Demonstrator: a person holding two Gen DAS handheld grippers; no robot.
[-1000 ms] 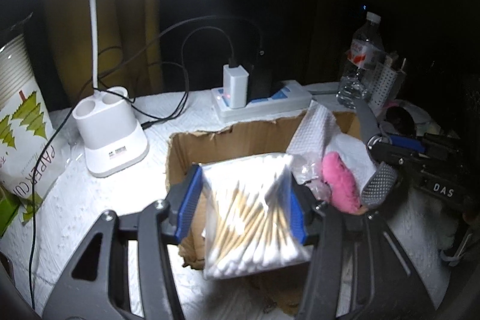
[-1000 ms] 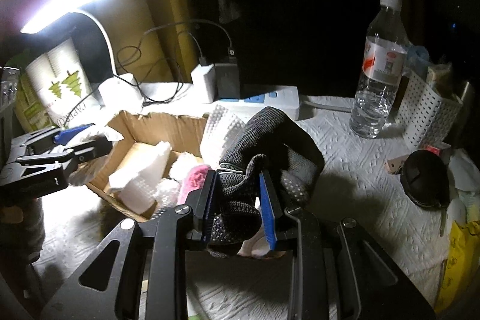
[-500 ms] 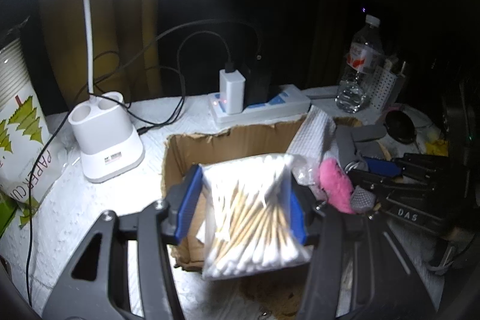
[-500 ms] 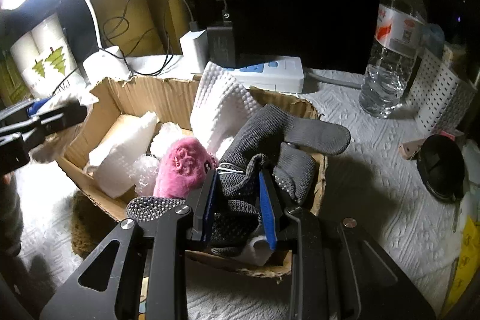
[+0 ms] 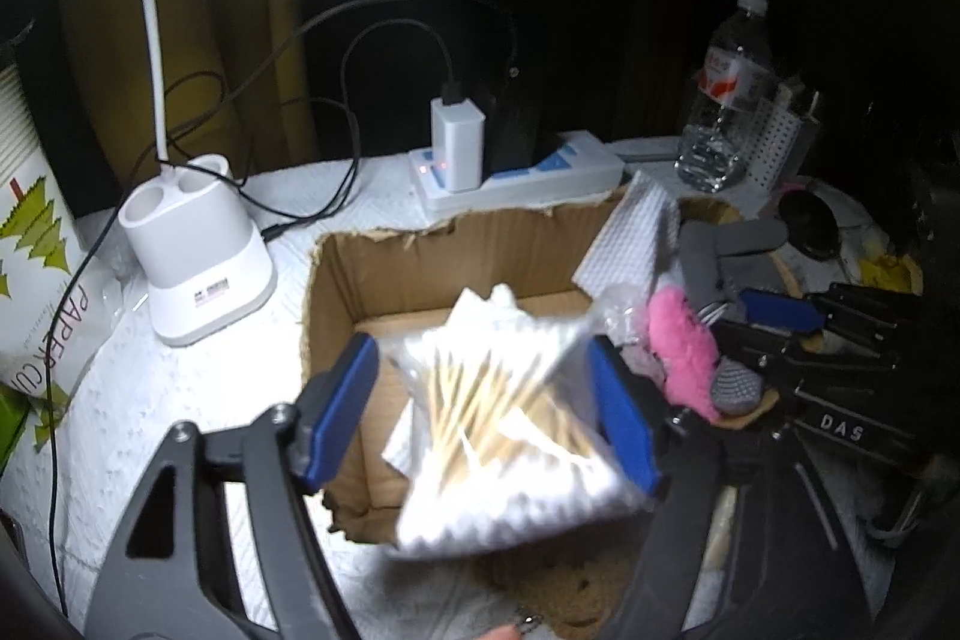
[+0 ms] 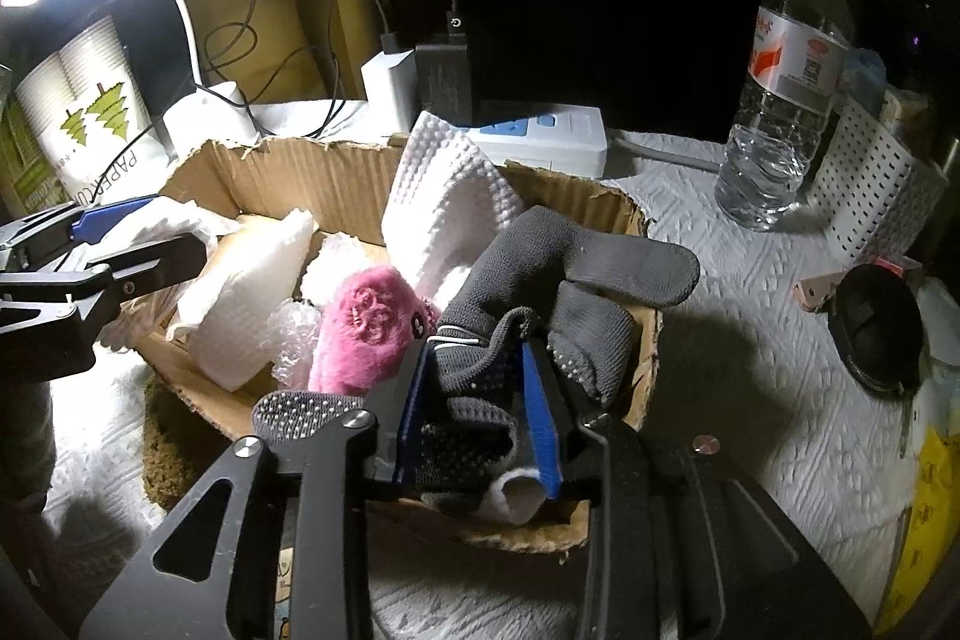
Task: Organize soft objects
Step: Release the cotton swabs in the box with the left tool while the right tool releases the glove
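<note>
A torn cardboard box (image 5: 384, 268) (image 6: 312, 178) stands on the white-covered table. My left gripper (image 5: 480, 418) is open over the box's near edge; a clear bag of cotton swabs (image 5: 510, 430) is blurred between the spread jaws. My right gripper (image 6: 480, 418) is shut on grey dotted gloves (image 6: 558, 280) at the box's right end. Inside lie a pink plush item (image 6: 366, 322) (image 5: 684, 346), a white waffle cloth (image 6: 450, 196), bubble wrap (image 6: 294, 334) and a white packet (image 6: 240, 292).
A white lamp base (image 5: 198, 250) stands left of the box, with a paper-cup pack (image 5: 36, 280) further left. A power strip with chargers (image 5: 516, 172) lies behind. A water bottle (image 6: 786, 82), a white perforated basket (image 6: 870, 196) and a black round item (image 6: 876, 328) are on the right.
My left jaws have spread apart and the swab bag is loose and blurred between them. My right gripper with the gloves has settled lower at the box's right end.
</note>
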